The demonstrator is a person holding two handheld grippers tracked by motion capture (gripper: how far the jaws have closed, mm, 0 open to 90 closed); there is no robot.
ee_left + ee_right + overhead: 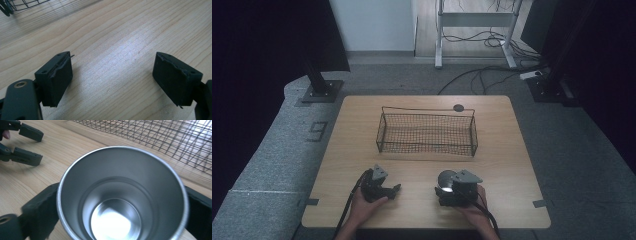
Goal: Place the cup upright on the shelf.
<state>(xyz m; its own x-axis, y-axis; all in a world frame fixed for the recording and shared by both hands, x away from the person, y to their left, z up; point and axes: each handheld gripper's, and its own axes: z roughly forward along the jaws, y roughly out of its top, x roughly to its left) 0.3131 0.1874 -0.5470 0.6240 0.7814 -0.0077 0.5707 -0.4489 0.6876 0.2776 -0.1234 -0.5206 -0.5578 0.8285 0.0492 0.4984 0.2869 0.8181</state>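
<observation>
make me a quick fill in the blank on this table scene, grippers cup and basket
1. The right gripper has a metal ____ between its jaws.
2. The cup is ____ inside.
3. The left gripper has its jaws ____, with bare table between them.
4. The wire basket stands on the table's ____ half, beyond both grippers.

Missing words: cup; empty; open; far

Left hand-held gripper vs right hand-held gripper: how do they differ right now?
The left hand-held gripper has its jaws wide apart over bare wood, with nothing between them; the right hand-held gripper has its jaws either side of a shiny round steel cup, pads against its wall. In the high view the left one sits farther from the black wire mesh basket centre. Both are black, hand-held and low over the light wooden table.
</observation>
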